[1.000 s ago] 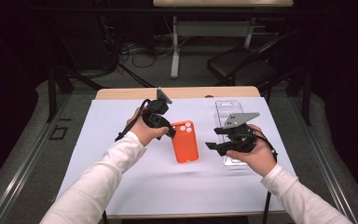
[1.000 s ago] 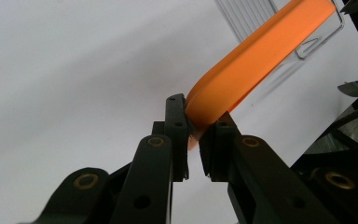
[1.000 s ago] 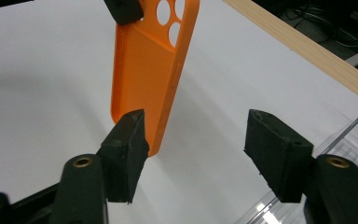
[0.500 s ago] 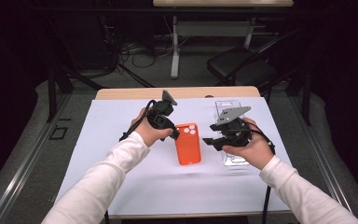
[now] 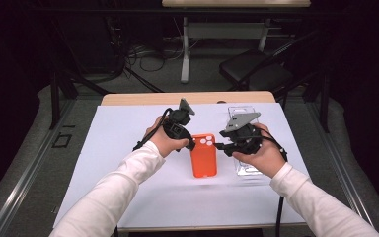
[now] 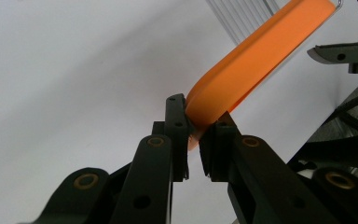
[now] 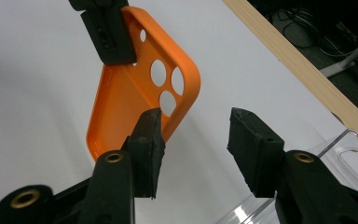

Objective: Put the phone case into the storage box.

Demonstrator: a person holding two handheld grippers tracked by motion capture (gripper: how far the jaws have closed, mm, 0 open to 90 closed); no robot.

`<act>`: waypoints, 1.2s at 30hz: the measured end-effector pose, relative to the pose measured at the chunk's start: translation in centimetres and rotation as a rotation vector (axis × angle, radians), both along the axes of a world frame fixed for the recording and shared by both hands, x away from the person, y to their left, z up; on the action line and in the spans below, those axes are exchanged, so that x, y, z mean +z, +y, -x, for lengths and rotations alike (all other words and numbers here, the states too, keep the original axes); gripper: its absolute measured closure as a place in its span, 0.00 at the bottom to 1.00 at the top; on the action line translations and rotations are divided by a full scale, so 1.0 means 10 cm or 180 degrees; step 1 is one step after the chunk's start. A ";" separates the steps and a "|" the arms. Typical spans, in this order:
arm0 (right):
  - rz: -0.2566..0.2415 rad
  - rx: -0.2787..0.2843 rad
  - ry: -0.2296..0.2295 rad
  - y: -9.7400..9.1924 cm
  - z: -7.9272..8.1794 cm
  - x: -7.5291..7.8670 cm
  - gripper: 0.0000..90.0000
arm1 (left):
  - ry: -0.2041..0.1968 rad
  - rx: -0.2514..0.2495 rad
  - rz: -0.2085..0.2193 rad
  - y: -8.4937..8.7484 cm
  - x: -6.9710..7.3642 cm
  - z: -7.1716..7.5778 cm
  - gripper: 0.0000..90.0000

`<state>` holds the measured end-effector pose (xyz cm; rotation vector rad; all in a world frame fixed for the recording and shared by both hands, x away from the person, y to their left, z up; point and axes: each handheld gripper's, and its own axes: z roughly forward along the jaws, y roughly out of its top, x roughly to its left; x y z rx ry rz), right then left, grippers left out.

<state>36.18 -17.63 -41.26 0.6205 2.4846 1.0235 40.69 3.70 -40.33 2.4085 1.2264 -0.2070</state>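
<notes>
One clear plastic box lies near the right edge of the table; the right hand covers much of it, so what it holds cannot be made out. One orange phone case rests mid-table, just beside the box. The left hand-held gripper is clamped on the case's corner. The right hand-held gripper has its jaws apart, empty, beside the case.
</notes>
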 end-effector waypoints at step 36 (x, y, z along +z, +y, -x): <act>0.0201 -0.0048 -0.0014 0.11 0.01 -0.05 0.86 | 0.0027 -0.0126 -0.0095 -0.22 -0.09 0.03 0.92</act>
